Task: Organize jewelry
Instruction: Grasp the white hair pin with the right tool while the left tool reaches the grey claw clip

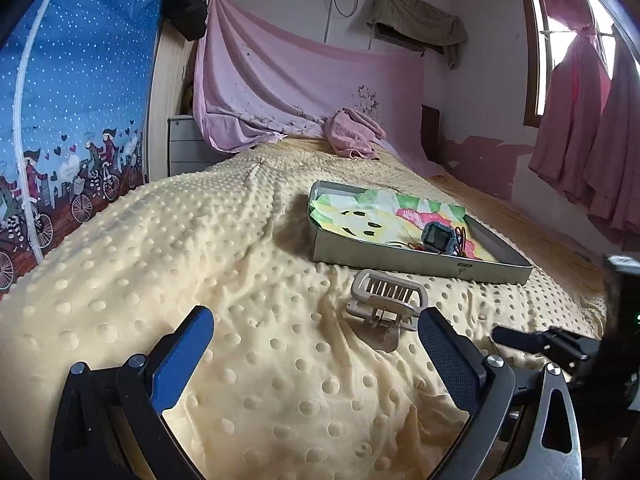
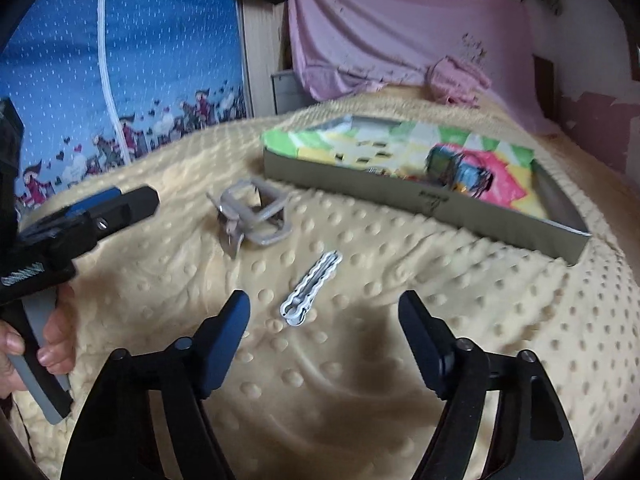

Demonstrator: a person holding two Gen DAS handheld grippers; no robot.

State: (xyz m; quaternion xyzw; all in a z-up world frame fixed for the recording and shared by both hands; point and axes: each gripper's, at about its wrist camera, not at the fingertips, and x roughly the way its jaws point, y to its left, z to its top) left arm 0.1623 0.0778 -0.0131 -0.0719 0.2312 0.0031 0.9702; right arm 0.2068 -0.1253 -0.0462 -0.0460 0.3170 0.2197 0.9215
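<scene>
A beige claw hair clip (image 1: 384, 304) lies on the yellow dotted blanket, just ahead of my open, empty left gripper (image 1: 316, 334) and close to its right finger. It also shows in the right wrist view (image 2: 252, 216). A silver wavy hair clip (image 2: 310, 290) lies just ahead of my open, empty right gripper (image 2: 324, 316), between its fingers' line. A shallow grey box (image 1: 420, 258) lined with bright paper holds a small watch-like item (image 1: 436, 238) and thin cords; the box also shows in the right wrist view (image 2: 420, 200).
The blanket (image 1: 240, 264) covers a bed. A pink towel (image 1: 354, 134) lies at the far end under a hanging pink sheet. A blue patterned curtain (image 1: 72, 92) is at the left. The left gripper (image 2: 116, 204) and a hand (image 2: 52, 344) show at the right view's left.
</scene>
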